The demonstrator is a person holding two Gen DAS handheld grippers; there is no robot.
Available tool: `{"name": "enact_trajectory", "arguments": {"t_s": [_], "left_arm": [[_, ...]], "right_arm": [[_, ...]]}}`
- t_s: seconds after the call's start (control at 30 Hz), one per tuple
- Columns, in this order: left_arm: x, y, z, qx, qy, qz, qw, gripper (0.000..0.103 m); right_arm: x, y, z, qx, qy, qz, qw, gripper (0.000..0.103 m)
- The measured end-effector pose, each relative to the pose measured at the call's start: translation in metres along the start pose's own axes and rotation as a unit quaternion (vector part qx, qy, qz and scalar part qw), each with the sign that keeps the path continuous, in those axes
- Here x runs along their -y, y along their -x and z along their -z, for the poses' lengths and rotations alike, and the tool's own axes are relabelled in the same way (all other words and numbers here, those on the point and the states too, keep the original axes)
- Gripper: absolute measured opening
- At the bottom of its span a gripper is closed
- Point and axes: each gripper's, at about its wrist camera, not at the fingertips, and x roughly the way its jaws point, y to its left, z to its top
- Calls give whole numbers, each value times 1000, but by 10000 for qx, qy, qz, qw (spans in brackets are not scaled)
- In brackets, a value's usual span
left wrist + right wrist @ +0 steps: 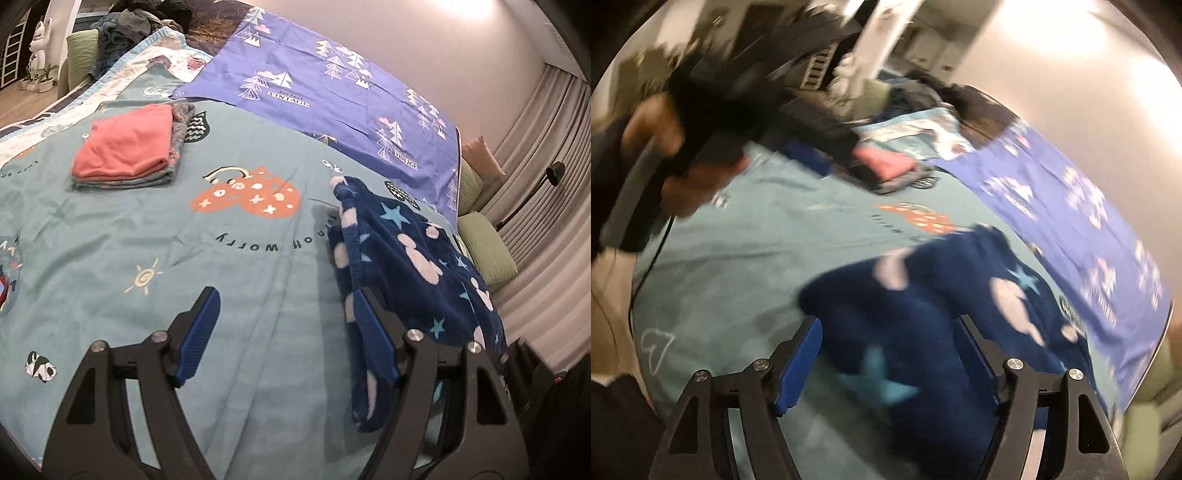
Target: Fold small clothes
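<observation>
A small navy fleece garment (pixel 413 258), printed with pale mouse-head shapes and light blue stars, lies rumpled on the teal bedspread (pixel 147 236), toward its right side near the edge of a purple sheet (pixel 332 85) patterned with white trees. In the left wrist view the left gripper (pixel 286 332) hangs above the spread with its jaws standing wide apart and nothing between the blue pads; its right finger (pixel 373 332) overlaps the garment's near edge (whether it touches the fleece cannot be told). In the right wrist view, heavily blurred, the right gripper (pixel 890 363) also has its jaws spread wide, the navy fleece (pixel 923 314) lying under and between the fingers with the pads not pressing on it. Farther up the bedspread, well apart from the garment, sits a folded stack (pixel 129 147) with a coral piece on top of grey patterned ones. At the left of the right wrist view a hand (pixel 672 155) grips the dark handle of the other gripper. Green cushions (pixel 484 247) lie beyond the bed's right edge, beside pale curtains (pixel 546 184).
</observation>
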Motion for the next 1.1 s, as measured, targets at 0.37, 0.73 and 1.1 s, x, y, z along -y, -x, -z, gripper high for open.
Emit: {"name": "enact_trajectory", "arguments": {"t_s": [0.37, 0.73, 1.1], "left_arm": [[13, -47, -23, -697, -136, 1285, 9892, 80], [37, -159, -47, -1864, 157, 1932, 9632, 80], [47, -168, -58, -1789, 383, 2029, 9620, 35]], "right_arm": [[-26, -54, -3, -372, -75, 1186, 9922, 75], [-39, -61, -9, -320, 104, 1262, 9914, 75], [16, -46, -10, -52, -1159, 815, 9899, 27]]}}
